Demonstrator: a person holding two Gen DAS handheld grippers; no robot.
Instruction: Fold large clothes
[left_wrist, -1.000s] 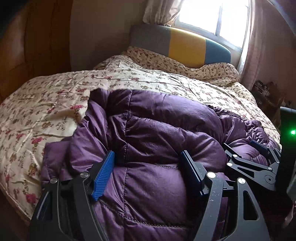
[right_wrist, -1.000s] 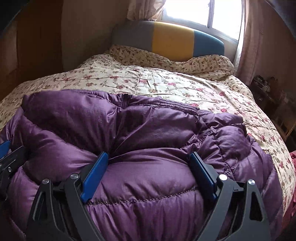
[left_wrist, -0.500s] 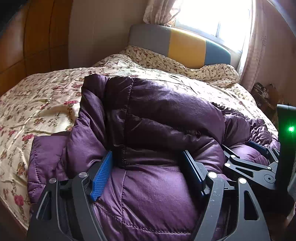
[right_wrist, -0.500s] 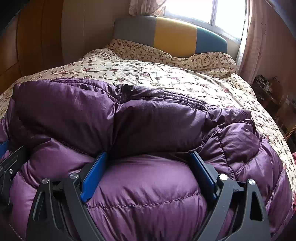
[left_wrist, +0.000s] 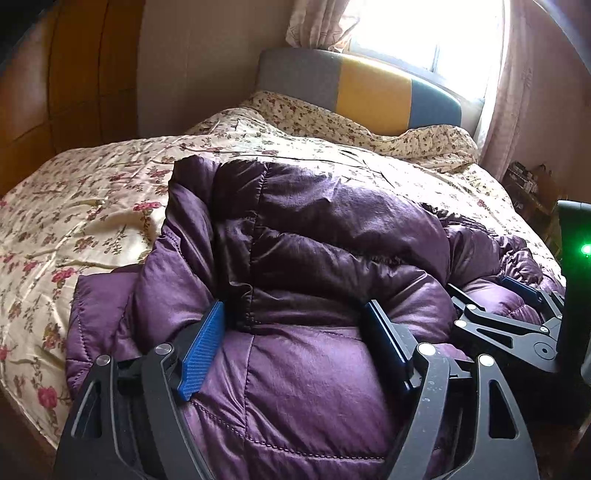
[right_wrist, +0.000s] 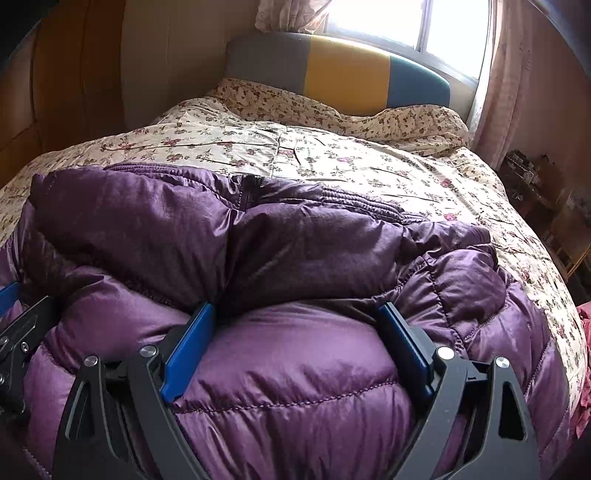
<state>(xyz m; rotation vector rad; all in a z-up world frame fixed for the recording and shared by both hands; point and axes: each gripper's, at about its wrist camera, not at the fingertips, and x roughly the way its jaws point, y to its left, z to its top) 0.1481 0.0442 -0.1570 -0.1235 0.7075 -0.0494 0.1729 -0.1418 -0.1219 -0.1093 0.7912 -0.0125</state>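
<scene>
A large purple down jacket (left_wrist: 314, 258) lies bunched on the bed; it also fills the right wrist view (right_wrist: 295, 266). My left gripper (left_wrist: 295, 314) has its jaws spread wide with a thick puffy fold of the jacket between the blue pads (left_wrist: 201, 354). My right gripper (right_wrist: 295, 314) is also spread wide around a thick fold of the same jacket, a little to the right of the left one. The right gripper shows in the left wrist view (left_wrist: 517, 314). A jacket layer is folded over toward me.
The bed has a cream floral quilt (left_wrist: 92, 206) and a grey, yellow and blue headboard (right_wrist: 343, 70) under a bright window. Wooden wardrobe panels (left_wrist: 74, 74) stand on the left. A cluttered side table (right_wrist: 532, 181) is at the right.
Both grippers, still around the jacket folds, lifted and drew the jacket toward me, then lowered it a little. The far folded layer now stands higher and closer.
</scene>
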